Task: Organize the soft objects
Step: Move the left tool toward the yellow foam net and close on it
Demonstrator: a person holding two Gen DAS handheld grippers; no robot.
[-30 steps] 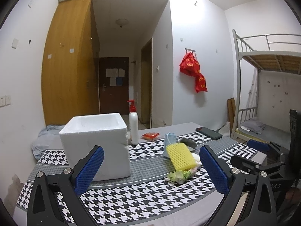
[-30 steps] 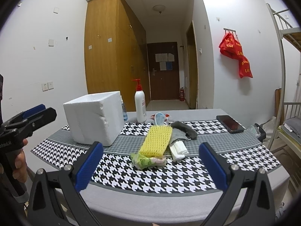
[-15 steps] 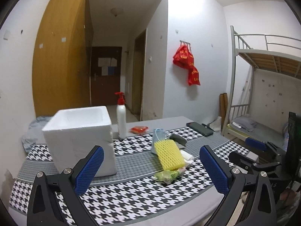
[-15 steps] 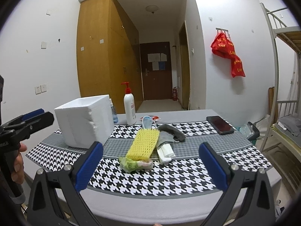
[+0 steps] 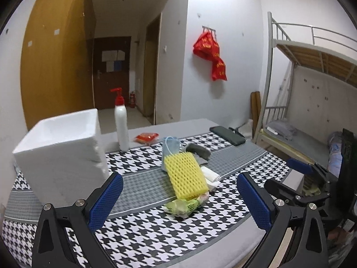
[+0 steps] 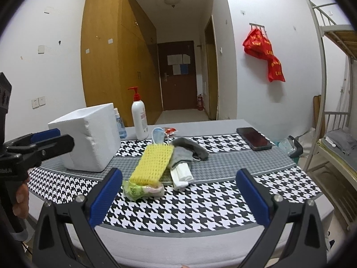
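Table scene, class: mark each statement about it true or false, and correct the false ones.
1. Both grippers, left and right, are open and hold nothing. True.
2. The yellow foam net lies inside the foam box. False: it lies on the table, on top of a green packet.
3. The pump bottle stands upright. True.
4. The phone lies on top of the grey sock. False: it lies apart, near the table's far right edge.

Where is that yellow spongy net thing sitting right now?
In both views the yellow foam net lies mid-table on the houndstooth cloth, its near end overlapping a green packet, right of the white foam box, with grey cloth alongside.
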